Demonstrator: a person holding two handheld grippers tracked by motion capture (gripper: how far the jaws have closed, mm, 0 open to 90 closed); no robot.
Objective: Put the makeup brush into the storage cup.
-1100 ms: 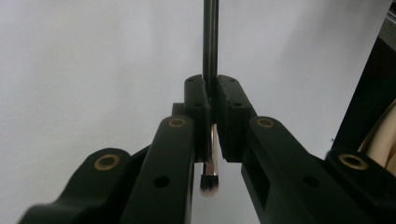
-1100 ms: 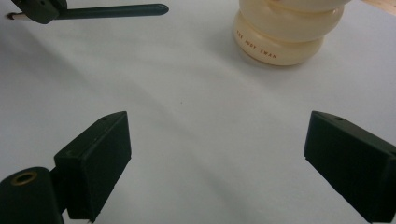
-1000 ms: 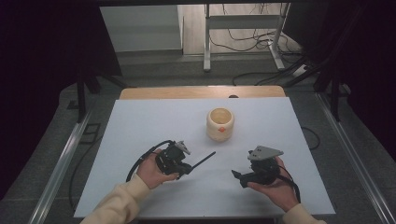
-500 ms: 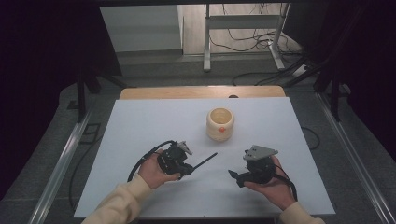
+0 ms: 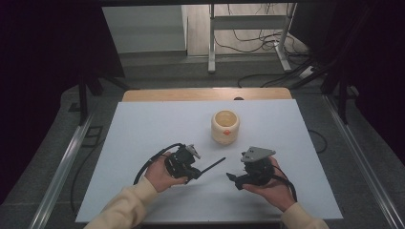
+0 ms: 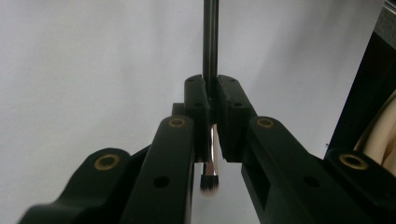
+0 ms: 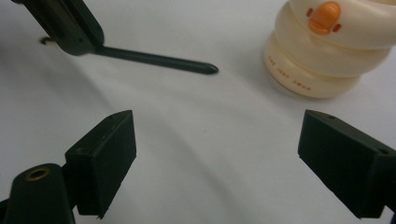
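Observation:
My left gripper is shut on a thin black brush. Its handle sticks out to the right, just above the white table. In the left gripper view the jaws clamp the brush near its metal ferrule, and the dark bristles show below. My right gripper is open and holds nothing, a short way right of the handle's tip. In the right gripper view its jaws stand wide apart over bare table, with the brush handle ahead. A cream ribbed pot with an orange mark stands upright behind both grippers.
The table's far edge is a wooden strip. Metal rails run along both sides. Cables lie on the floor beyond a metal stand. Each gripper trails a black cable.
The right gripper has shifted slightly left, toward the brush handle's tip. The left gripper and the brush have barely moved.

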